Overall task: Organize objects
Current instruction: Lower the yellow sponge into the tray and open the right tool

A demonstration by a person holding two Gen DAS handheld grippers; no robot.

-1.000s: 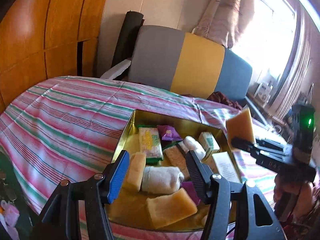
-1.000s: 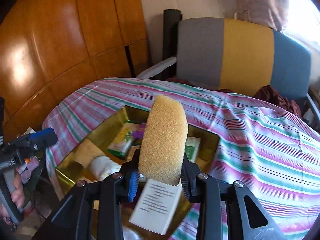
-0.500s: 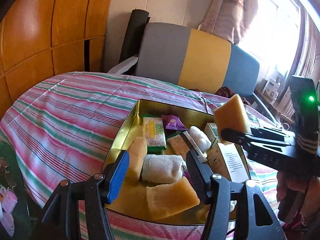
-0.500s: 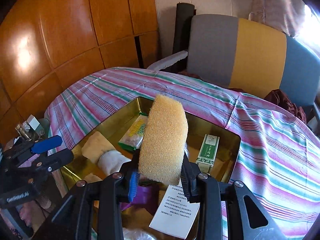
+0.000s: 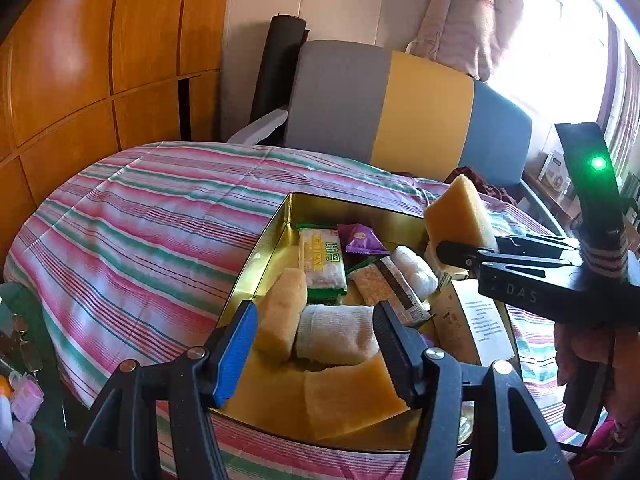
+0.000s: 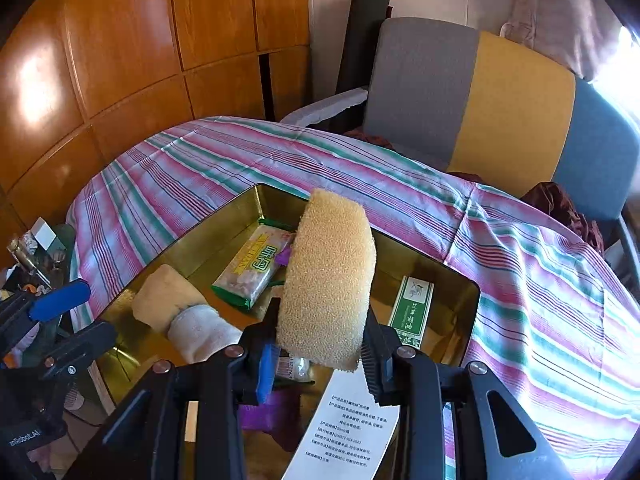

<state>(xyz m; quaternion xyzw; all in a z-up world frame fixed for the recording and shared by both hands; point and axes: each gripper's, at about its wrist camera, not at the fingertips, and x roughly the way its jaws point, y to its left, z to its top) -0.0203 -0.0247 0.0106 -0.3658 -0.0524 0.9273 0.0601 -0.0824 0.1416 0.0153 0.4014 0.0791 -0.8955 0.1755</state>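
Right gripper (image 6: 320,350) clamps the yellow sponge (image 6: 328,280) and has carried it in over the gold tin (image 6: 460,280), now above the middle. Left gripper (image 5: 312,344) hovers at the near edge, fingers wide, holding nothing. Drop-off looks close.

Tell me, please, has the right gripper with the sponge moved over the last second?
Yes. In the left wrist view the right gripper and its sponge have come in from beyond the tin's right rim to hang over its far right corner.
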